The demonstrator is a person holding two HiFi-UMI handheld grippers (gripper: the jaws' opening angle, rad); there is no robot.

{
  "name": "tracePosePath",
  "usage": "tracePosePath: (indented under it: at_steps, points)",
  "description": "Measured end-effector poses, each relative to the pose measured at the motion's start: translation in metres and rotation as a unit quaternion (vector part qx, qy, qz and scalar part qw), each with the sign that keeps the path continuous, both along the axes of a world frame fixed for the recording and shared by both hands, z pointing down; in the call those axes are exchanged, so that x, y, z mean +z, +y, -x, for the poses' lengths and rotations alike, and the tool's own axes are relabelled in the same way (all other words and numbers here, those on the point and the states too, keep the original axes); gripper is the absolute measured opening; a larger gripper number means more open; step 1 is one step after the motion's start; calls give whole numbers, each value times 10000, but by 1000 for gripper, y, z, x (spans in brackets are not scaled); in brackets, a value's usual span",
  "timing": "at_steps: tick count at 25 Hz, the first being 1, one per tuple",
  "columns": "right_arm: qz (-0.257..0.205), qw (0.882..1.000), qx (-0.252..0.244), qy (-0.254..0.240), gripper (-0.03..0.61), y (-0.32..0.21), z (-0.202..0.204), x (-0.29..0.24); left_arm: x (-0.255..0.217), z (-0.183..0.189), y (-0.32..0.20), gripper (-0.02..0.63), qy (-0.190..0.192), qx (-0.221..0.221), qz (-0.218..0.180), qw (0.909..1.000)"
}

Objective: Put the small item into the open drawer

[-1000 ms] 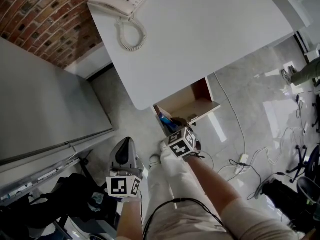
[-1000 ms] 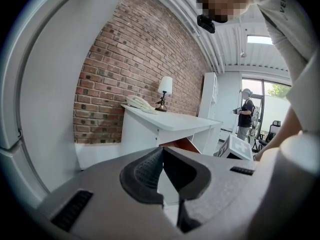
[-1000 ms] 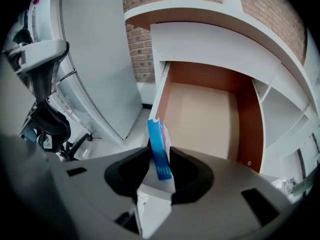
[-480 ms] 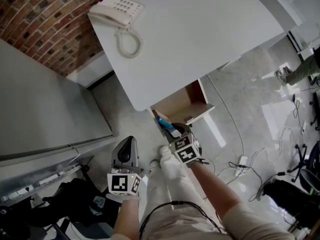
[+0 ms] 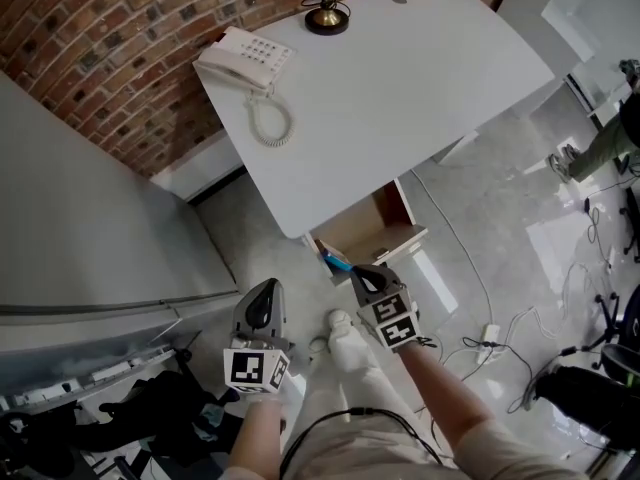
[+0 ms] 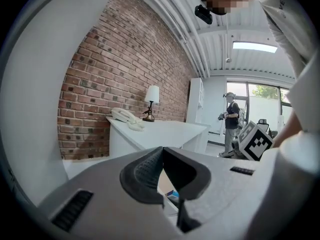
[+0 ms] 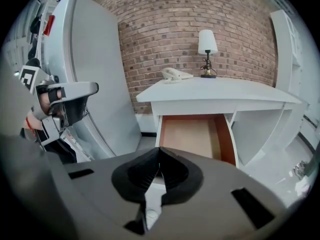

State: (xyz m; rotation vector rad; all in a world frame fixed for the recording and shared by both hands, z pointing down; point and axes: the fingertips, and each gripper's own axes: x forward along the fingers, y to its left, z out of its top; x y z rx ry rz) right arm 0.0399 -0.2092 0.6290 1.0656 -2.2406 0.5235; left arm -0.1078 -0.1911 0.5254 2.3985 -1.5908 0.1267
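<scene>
A white desk has an open wooden drawer under its front edge. A small blue item lies at the drawer's near left corner. My right gripper hangs just in front of the drawer, shut and empty. In the right gripper view its jaws meet below the drawer, whose bare bottom shows. My left gripper is lower left, away from the desk, also shut and empty. Past its closed jaws I see a bit of the blue item.
A white telephone and a lamp stand on the desk by the brick wall. A tall grey cabinet fills the left. Cables and a power strip lie on the floor at right. A person stands far back.
My right gripper has drawn back from the drawer's front toward me, and the blue item stays in the drawer. The left gripper has hardly moved.
</scene>
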Motion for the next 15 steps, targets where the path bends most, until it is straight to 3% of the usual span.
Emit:
tracePosePath:
  at_steps: [15]
  points:
    - [-858,9922,154,-892,5,0,-15,-107,-51,1,-2,5,-10,205,-281,9994]
